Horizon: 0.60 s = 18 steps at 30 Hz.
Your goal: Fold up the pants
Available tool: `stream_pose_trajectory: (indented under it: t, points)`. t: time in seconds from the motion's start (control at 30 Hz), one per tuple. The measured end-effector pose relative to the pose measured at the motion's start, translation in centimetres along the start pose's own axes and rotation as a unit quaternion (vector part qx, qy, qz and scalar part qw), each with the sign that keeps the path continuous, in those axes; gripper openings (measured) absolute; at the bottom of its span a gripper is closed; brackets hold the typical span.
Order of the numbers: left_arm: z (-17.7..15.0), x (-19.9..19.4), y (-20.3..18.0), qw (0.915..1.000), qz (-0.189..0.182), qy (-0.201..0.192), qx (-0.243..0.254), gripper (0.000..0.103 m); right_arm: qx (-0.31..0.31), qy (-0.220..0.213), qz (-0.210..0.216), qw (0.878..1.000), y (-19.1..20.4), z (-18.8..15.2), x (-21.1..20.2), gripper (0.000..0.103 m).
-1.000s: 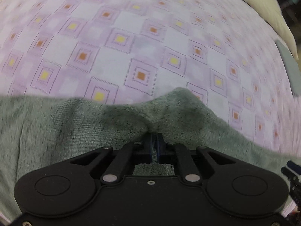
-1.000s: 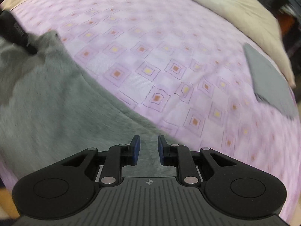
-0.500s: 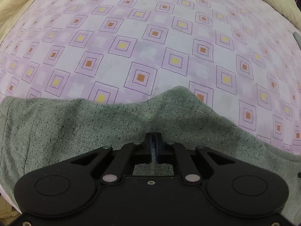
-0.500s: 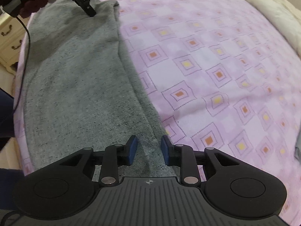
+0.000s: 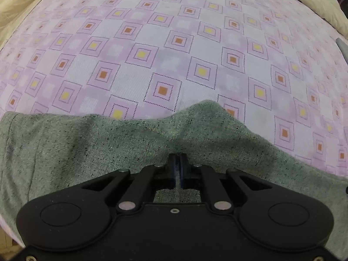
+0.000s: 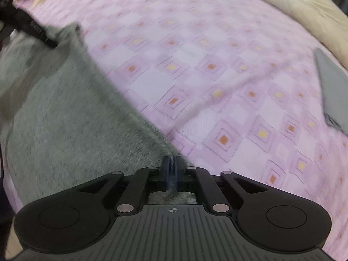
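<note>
Grey pants (image 5: 108, 148) lie along the near edge of the bed (image 5: 174, 54), on its lilac checked cover. My left tool (image 5: 178, 169) is pinched closed on the cloth's far edge, raising a small peak. My right tool (image 6: 171, 171) is closing its jaws on the same edge, fabric between them. A folded grey garment (image 6: 332, 95) lies well apart.

Grey-green speckled pants (image 5: 108, 148), lilac diamond-patterned bedsheet (image 5: 174, 43)

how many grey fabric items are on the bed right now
2: the grey pants lie along the near edge of the bedsheet, pinched by both grippers; a folded grey cloth lies at the far right. Others may lie outside the views.
</note>
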<state>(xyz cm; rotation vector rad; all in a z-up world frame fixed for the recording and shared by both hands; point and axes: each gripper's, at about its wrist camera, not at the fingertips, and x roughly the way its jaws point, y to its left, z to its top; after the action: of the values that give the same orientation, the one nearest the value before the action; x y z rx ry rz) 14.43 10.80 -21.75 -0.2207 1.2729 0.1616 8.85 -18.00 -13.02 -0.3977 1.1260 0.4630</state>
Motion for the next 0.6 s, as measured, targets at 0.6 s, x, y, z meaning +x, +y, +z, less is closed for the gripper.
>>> stream_pose_trajectory:
  t: [0.6]
  points:
    - [-2.2,0.7,-10.0,0.9968,-0.064,-0.003,0.048,0.014,0.240,0.002,-0.192,0.952,-9.2,-10.6,-2.8,0.018]
